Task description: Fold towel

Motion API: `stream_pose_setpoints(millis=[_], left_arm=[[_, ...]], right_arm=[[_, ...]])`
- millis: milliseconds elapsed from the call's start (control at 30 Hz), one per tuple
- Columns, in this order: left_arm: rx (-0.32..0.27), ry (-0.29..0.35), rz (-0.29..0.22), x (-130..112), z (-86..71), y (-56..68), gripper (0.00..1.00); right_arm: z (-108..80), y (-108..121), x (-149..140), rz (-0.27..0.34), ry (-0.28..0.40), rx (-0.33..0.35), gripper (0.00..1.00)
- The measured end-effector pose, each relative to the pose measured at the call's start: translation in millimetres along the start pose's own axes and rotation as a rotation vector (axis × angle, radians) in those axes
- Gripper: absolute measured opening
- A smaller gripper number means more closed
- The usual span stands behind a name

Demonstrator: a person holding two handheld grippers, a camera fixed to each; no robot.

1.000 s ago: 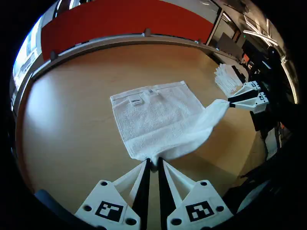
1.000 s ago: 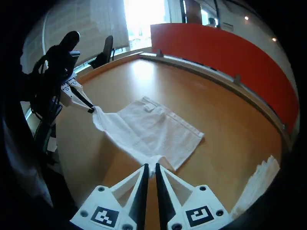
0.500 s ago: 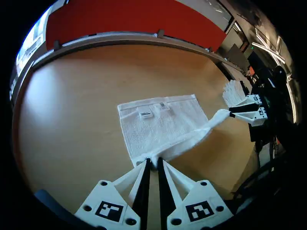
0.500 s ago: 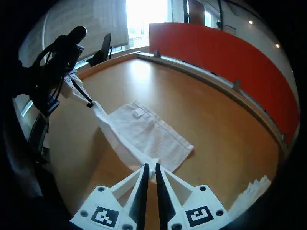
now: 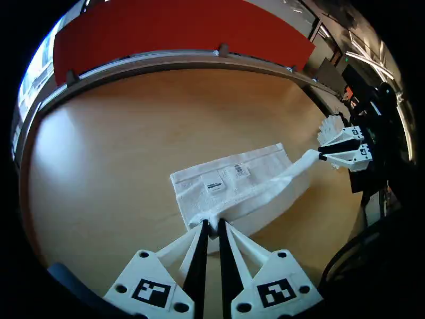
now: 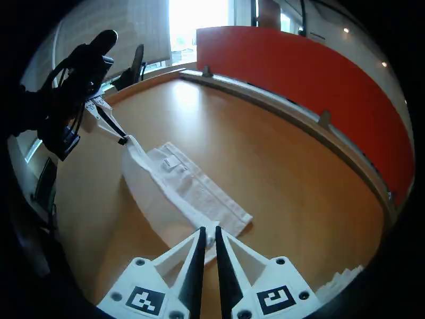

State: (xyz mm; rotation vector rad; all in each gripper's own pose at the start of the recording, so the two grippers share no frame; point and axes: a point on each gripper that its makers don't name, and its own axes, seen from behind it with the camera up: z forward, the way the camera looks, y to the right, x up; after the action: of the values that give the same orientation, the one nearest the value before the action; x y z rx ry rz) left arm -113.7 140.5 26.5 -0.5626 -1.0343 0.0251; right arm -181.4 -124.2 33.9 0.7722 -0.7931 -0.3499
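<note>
A white towel [image 5: 239, 178] with sewn labels lies partly on the wooden table [image 5: 133, 138], its near edge lifted off the surface. My left gripper [image 5: 211, 226] is shut on one near corner. The right gripper [image 5: 320, 155] shows at the right of the left gripper view, pinching the other corner. In the right gripper view the towel [image 6: 186, 186] hangs in a sagging fold between the right gripper [image 6: 207, 239], shut on its corner, and the left gripper [image 6: 125, 140] at the upper left, held by a dark-sleeved arm.
A stack of white folded cloths [image 5: 332, 126] sits near the table's right edge, also at the lower right as cloths [image 6: 345, 276]. A red partition [image 5: 175, 26] runs behind the table's curved far rim. An office chair [image 6: 135, 66] stands by the window.
Both grippers have lifted the near edge higher and carried it toward the far edge. The flat part of the towel on the table has shrunk to a narrow strip.
</note>
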Motion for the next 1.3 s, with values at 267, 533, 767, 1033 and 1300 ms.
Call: stream_pose_setpoints(millis=[267, 533, 767, 1033, 1300], left_arm=[[0.007, -0.003, 0.011, 6, 16.6, -7.3, 0.14], [0.030, -0.001, 0.032, 5, 29.9, -15.5, 0.23], [0.080, 0.007, 0.046, 6, 43.0, -30.2, 0.35], [0.114, 0.013, 0.039, 8, 50.3, -39.3, 0.37], [0.127, 0.033, 0.023, 12, 48.7, -42.0, 0.64]], right_arm=[[10.5, 7, -4, 0.017, -0.020, -0.008, 0.13], [24.4, 13, -9, 0.032, -0.038, -0.032, 0.13], [39.1, 20, -14, 0.052, -0.054, -0.071, 0.17], [45.8, 31, -12, 0.047, -0.055, -0.117, 0.36], [46.2, 39, -5, 0.028, -0.030, -0.154, 0.82]])
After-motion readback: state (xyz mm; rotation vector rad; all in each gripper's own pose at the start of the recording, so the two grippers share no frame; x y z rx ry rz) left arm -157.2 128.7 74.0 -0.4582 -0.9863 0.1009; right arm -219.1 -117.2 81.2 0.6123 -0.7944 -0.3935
